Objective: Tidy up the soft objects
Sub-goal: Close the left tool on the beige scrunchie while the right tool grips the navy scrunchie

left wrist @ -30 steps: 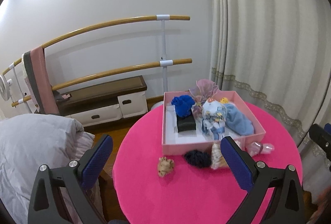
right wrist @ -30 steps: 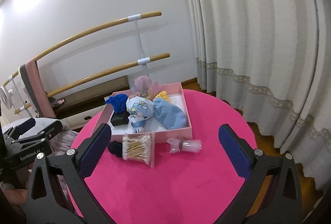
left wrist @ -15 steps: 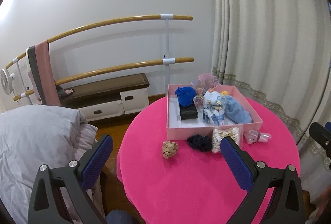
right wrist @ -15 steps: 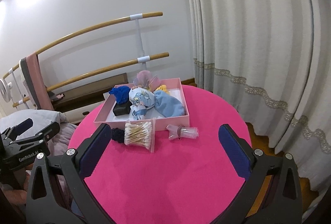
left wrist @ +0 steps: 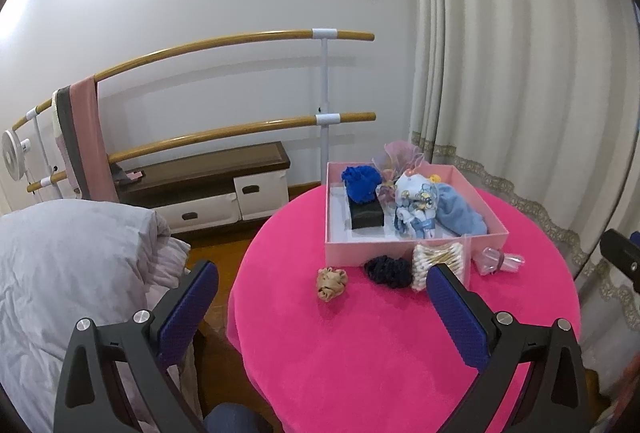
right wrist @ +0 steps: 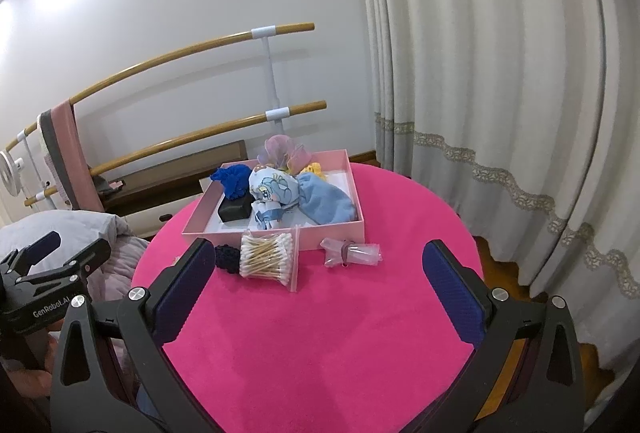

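A pink box [left wrist: 416,253] sits on the far part of a round table covered in a bright pink cloth [right wrist: 320,333], and most of the soft things are piled inside it: a royal-blue scrunchie [left wrist: 360,182] at the far left resting on a black pouch [left wrist: 366,217], a printed plush doll [left wrist: 414,207] in the middle, a light blue cloth bag [left wrist: 460,217] on the right, a sheer pink organza bow [right wrist: 286,151] at the far rim, and a bit of something yellow [right wrist: 314,169] just behind the blue bag. Against the box's near wall, on the cloth, lie a dark navy scrunchie [left wrist: 388,271], a clear bag of cotton swabs [right wrist: 270,257] just right of it and touching it, and further right a small clear packet [right wrist: 352,253]. A tan scrunchie [left wrist: 332,283] lies alone to the left of the navy one, near but apart. The left gripper [left wrist: 320,313] hangs over the near left edge of the table with its blue-padded jaws spread wide and nothing between them; the right gripper [right wrist: 316,293] is likewise wide apart and empty above the near cloth. Beyond the table stand wooden ballet barres [left wrist: 240,41], a low bench [left wrist: 208,169], cream curtains [right wrist: 500,73], and a grey duvet [left wrist: 72,265] on the left.
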Action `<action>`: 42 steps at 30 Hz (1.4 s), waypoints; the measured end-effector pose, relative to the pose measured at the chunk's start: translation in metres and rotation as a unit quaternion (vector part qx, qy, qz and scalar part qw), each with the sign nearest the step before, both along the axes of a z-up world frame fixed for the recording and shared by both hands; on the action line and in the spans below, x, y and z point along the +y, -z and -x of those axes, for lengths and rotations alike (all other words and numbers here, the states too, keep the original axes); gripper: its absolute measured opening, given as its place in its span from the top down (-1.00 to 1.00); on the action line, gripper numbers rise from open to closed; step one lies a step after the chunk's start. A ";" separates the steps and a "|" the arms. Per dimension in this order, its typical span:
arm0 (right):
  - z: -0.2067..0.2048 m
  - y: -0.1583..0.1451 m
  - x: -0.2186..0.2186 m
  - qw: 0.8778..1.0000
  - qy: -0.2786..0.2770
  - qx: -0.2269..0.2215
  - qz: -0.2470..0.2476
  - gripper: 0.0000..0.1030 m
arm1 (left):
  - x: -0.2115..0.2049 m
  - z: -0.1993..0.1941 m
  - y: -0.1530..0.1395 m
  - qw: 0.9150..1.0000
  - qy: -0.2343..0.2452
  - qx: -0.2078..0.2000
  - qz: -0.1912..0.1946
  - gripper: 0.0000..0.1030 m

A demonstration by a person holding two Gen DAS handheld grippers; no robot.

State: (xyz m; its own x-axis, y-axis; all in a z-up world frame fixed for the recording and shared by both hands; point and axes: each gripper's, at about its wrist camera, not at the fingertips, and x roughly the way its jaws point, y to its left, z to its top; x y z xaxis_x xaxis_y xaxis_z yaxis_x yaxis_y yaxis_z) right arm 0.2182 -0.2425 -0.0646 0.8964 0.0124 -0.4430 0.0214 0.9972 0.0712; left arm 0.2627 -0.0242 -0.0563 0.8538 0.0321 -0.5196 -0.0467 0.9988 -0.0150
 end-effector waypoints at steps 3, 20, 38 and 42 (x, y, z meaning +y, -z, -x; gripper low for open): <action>0.000 0.001 -0.001 1.000 0.000 -0.001 0.000 -1.00 | 0.002 -0.003 0.002 1.000 -0.001 0.004 0.000 -1.00; -0.043 0.035 0.003 0.998 -0.033 0.058 -0.011 -1.00 | 0.015 -0.078 0.061 0.996 -0.009 0.088 -0.001 -1.00; -0.150 0.095 0.094 0.967 -0.200 0.155 0.005 -0.08 | 0.011 -0.215 0.149 0.988 -0.002 0.154 -0.028 -0.98; -0.170 0.104 0.105 0.960 -0.224 0.170 0.001 0.11 | 0.018 -0.227 0.161 0.986 0.001 0.164 -0.010 -0.67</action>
